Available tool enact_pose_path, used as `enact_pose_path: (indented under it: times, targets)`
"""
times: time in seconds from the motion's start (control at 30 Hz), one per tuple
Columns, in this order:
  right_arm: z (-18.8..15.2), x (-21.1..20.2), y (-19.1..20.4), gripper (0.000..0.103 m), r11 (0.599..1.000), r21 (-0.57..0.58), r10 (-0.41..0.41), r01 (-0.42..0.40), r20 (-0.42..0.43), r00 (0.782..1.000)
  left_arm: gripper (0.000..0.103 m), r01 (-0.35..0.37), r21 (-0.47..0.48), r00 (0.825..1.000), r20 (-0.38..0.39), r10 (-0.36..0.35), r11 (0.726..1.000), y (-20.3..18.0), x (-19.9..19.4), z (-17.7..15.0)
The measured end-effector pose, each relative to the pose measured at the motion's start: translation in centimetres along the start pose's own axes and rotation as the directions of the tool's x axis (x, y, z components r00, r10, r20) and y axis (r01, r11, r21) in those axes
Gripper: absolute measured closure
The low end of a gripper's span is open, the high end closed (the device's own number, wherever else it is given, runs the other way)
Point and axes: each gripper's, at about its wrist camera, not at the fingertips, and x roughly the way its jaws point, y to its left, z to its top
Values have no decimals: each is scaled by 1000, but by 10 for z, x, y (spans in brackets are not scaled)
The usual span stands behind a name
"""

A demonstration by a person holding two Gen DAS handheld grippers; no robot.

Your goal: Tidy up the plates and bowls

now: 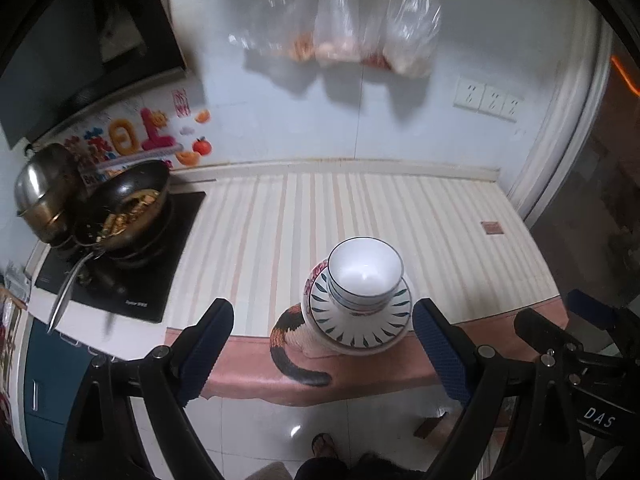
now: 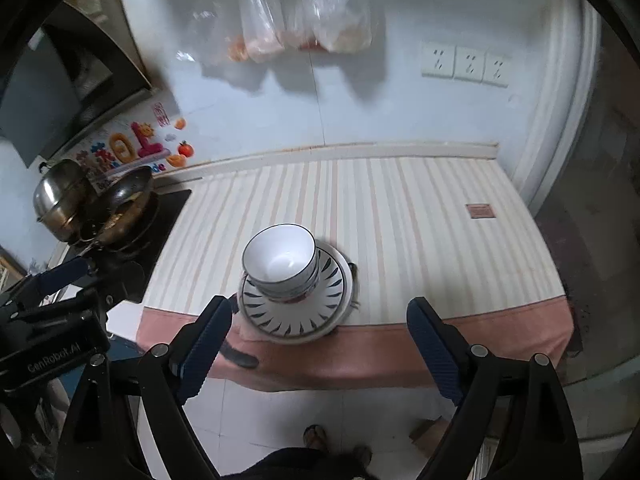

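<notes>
The left gripper (image 1: 323, 344) hangs above the front edge of the counter, tilted down and forward, its two blue-padded fingers (image 1: 204, 350) spread wide with nothing between them. The right gripper (image 2: 319, 344) sits at much the same height and tilt just beside it, released as well, its fingers (image 2: 434, 354) far apart and empty. Each gripper shows at the edge of the other's view, so the two are held close side by side, clear of the dishes.

Just ahead of both, near the front edge of the counter, stands a stack of dishes. On top are white bowls (image 1: 365, 272) nested one inside another, upright, with a thin dark rim line. They rest on a plate (image 1: 362, 320) with dark leaf-shaped marks around its border, and that plate lies on at least one larger plate (image 2: 320, 330) beneath it. The stack sits on a striped cloth (image 1: 420, 216) with a pink border that hangs over the counter edge; a cat figure (image 1: 294, 350) is printed there, partly hidden under the plates.

Farther left, a pan with food (image 1: 128, 208) and a steel pot (image 1: 42, 190) stand on a black cooktop (image 1: 160, 272). Plastic bags (image 1: 376, 32) hang on the wall, with sockets (image 1: 486, 100) to their right.
</notes>
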Motion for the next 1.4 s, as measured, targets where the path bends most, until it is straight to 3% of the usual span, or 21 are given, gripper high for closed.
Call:
enact_pose_path:
  times: [0.33,0.63,1.4]
  targets:
    - [-49,-102,-9,11,1000,-19,11,-9,108,994,11,-54,-19,996,70,55,998,-15,-75,-41]
    - [-68,-153,-19,11,999,-44,16,-8,174,985,11,-65,-50,992,109,70,997,-23,-107,-66]
    - [-76,-162,-32,10,999,-53,19,-10,170,985,11,-86,-40,989,115,90,995,-33,-120,-85]
